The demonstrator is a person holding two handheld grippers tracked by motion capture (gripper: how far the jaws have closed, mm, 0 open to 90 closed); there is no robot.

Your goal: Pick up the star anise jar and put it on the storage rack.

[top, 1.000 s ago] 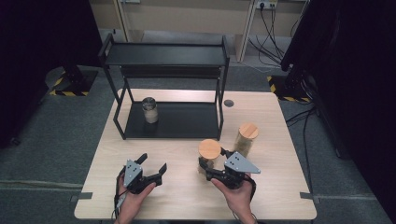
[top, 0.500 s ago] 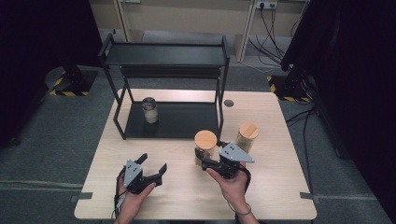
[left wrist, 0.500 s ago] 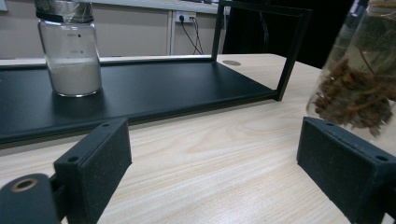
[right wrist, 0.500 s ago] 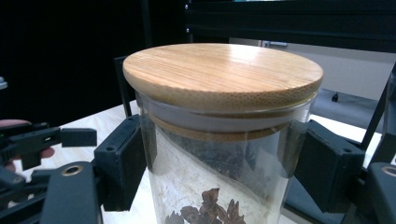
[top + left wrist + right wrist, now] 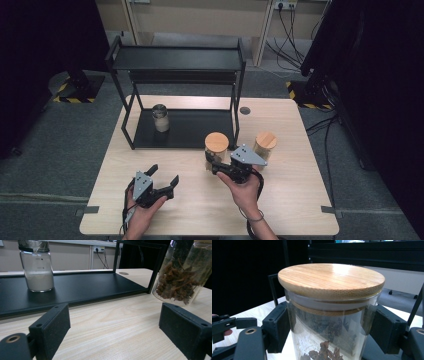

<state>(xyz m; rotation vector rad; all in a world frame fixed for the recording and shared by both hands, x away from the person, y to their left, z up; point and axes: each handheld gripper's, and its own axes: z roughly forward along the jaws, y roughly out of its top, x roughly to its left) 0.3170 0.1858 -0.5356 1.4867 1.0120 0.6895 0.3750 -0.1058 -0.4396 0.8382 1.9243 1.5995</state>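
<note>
- The right gripper [image 5: 214, 163] has its fingers [image 5: 277, 326] clenched on a glass jar [image 5: 216, 148] with a round wooden lid [image 5: 331, 278], one pad against each side of the glass just below the lid.
- This jar holds dark dried spices and stands upright near the middle of the counter [image 5: 300, 200], just in front of the right front post of the black rack [image 5: 177, 60].
- The left gripper [image 5: 163, 180] rests low at the near left of the counter with its fingers [image 5: 51, 326] released and spread wide, nothing between them.
- A second wooden-lidded jar [image 5: 265, 145] stands to the right of the held one, apart from it.
- A small jar of white powder [image 5: 160, 118] with a dark cap sits upright on the left part of the rack's bottom shelf [image 5: 82, 287].
- In the left gripper view, the held jar [image 5: 183, 275] appears beyond the gripper's right finger, beside the rack's post.
</note>
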